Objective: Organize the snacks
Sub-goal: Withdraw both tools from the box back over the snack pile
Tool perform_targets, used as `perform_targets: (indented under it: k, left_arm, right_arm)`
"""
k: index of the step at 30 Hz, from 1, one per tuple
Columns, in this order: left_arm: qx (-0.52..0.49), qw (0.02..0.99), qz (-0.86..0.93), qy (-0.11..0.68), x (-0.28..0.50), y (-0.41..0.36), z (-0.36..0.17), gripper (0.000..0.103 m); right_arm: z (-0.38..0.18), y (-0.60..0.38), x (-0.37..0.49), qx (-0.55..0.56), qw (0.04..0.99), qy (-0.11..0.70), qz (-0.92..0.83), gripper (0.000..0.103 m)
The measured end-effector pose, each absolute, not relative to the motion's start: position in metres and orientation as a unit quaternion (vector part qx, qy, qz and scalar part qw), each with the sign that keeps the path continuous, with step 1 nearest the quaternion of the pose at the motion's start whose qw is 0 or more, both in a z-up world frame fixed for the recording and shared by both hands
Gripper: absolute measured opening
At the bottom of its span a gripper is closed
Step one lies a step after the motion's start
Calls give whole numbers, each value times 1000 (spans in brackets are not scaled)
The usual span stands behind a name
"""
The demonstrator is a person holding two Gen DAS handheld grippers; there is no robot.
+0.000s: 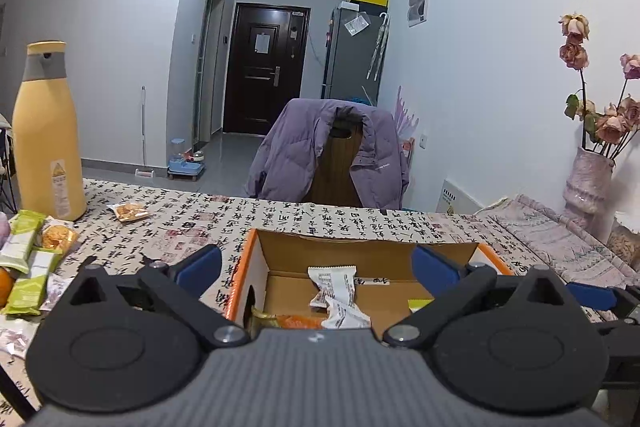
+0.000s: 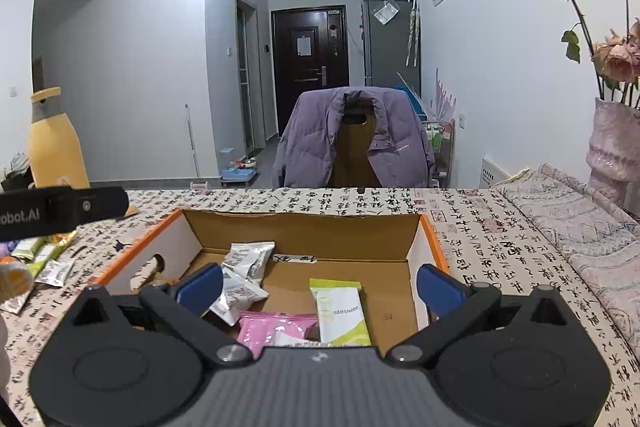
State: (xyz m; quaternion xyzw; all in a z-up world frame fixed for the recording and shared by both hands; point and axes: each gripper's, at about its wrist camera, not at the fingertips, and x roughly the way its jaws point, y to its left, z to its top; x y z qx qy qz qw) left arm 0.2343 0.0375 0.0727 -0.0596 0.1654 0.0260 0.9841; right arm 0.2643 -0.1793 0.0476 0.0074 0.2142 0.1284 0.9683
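Both hand-held grippers (image 1: 316, 263) (image 2: 320, 285) spread empty, one box (image 2: 304, 227), perhaps four packets (image 2: 340, 311) inside

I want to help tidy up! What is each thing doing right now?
Left tongs: open, empty.
Right tongs: open, empty.
Cardboard box: open-topped, several snacks inside.
Yellow bottle: upright, capped.
Snack pile: on the table, outside the box.
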Motion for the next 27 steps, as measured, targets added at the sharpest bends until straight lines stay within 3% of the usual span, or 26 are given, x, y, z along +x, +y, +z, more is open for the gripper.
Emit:
perform_targets:
  k: [9, 27]
  left_arm:
    - [-54, 984, 22, 171, 183, 34, 66, 103]
    - [-38, 973, 22, 228, 102, 34, 3, 103]
  right_arm:
    - [41, -192, 214, 8, 965, 225, 131, 103]
    - [-3, -226, 140, 13, 953, 275, 125, 103]
